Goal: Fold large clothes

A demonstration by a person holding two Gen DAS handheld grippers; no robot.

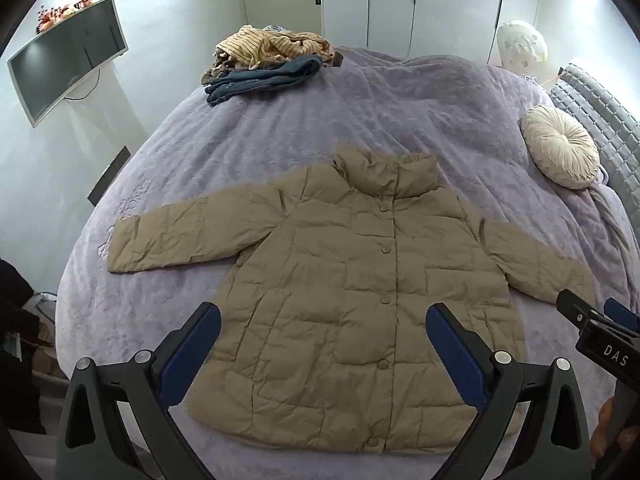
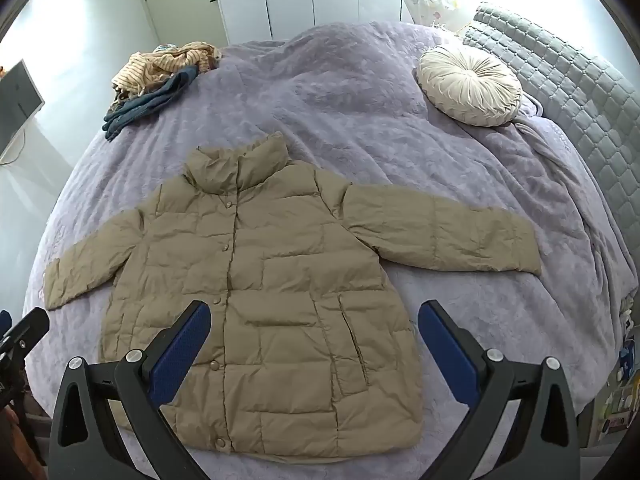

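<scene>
Left wrist: my left claw (image 1: 323,342) gapes wide, holds nothing, hovering over the jacket (image 1: 344,300), which lies flat, buttoned, sleeves out, on the bed (image 1: 400,120).

Right wrist: my right claw (image 2: 314,340) also wide, empty, above the jacket's hem. Clothes pile (image 2: 160,76) far corner, cushion (image 2: 470,84) right.

Both grippers tipped steeply downward, side by side. The left gripper (image 1: 322,336) stood with jaws spread wide, nothing between its blue pads. The right gripper (image 2: 314,336) hung the same way, wide and empty.
</scene>
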